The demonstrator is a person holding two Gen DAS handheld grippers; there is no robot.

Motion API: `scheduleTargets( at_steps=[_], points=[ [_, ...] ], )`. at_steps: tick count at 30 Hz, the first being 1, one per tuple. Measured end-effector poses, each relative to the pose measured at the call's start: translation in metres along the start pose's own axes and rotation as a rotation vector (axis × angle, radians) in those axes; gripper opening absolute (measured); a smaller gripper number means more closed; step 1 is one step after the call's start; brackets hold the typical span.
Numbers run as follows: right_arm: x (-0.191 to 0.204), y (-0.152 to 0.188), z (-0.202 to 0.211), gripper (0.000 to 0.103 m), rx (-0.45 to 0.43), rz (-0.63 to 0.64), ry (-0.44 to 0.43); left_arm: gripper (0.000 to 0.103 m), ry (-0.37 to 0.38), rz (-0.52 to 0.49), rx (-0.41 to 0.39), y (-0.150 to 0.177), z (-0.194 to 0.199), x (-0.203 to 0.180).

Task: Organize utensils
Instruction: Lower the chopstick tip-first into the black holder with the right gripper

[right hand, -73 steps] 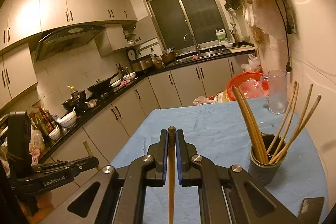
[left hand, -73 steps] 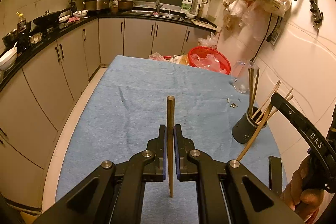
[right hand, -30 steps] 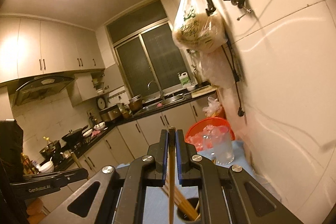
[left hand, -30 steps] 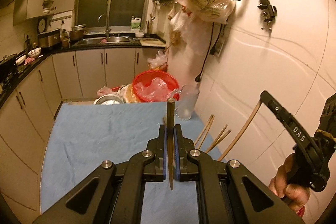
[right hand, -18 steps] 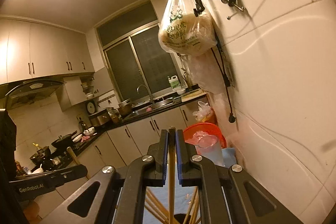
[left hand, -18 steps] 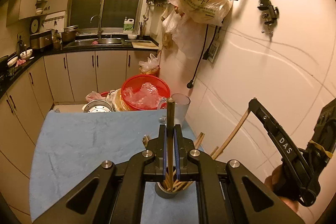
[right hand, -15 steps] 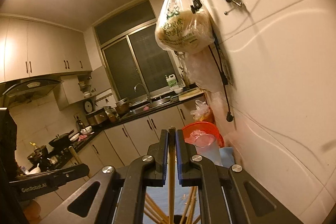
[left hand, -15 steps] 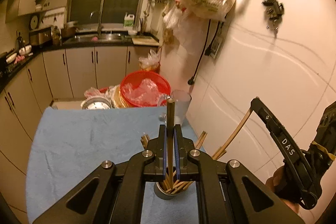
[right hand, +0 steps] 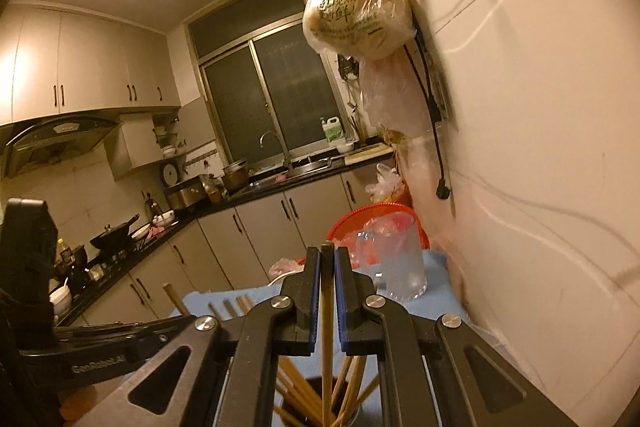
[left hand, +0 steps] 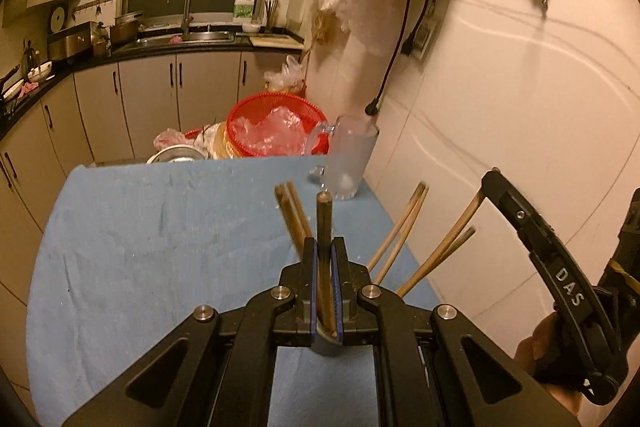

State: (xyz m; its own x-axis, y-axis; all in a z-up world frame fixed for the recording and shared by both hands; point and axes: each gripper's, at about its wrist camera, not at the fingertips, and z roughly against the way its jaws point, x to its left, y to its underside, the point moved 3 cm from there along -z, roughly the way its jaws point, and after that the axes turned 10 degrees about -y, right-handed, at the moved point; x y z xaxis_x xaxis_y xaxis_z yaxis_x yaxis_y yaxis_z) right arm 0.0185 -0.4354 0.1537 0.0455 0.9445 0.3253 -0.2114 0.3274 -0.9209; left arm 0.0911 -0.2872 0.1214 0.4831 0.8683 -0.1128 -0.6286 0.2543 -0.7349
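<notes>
My left gripper [left hand: 325, 243] is shut on a wooden chopstick [left hand: 324, 219] that stands upright. Its lower end dips into the dark holder cup [left hand: 326, 345] just under the jaws. Several other chopsticks [left hand: 400, 231] fan out of that cup. My right gripper [right hand: 327, 251] is shut on a second chopstick [right hand: 327, 307], whose lower end reaches among the chopsticks in the holder [right hand: 296, 387]. In the left wrist view the right gripper [left hand: 490, 183] comes in from the right, a hand [left hand: 536, 347] on its handle. In the right wrist view the left gripper [right hand: 176, 323] shows at the lower left.
The holder stands on a blue cloth-covered table [left hand: 160, 227] close to the white wall on the right. A glass mug [left hand: 350, 163] sits at the table's far right corner, a red basket [left hand: 276, 127] behind it. A filled plastic bag [right hand: 356, 15] hangs overhead.
Both grippers have come down over the holder. The cup and its chopsticks now sit right under both pairs of jaws, and the held chopsticks' lower ends have entered it.
</notes>
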Motion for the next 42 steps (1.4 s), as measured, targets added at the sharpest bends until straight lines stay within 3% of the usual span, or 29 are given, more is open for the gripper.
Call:
scheduleTargets(
  at_steps=[14,42],
  points=[
    [-0.011,0.031,-0.011,0.008,0.072,-0.046,0.026,0.008,0.002,-0.008,-0.003,0.012,-0.01,0.003],
    [-0.013,0.027,-0.008,0.01,0.09,-0.054,0.03,0.008,-0.026,-0.019,-0.001,0.016,-0.018,-0.003]
  ],
)
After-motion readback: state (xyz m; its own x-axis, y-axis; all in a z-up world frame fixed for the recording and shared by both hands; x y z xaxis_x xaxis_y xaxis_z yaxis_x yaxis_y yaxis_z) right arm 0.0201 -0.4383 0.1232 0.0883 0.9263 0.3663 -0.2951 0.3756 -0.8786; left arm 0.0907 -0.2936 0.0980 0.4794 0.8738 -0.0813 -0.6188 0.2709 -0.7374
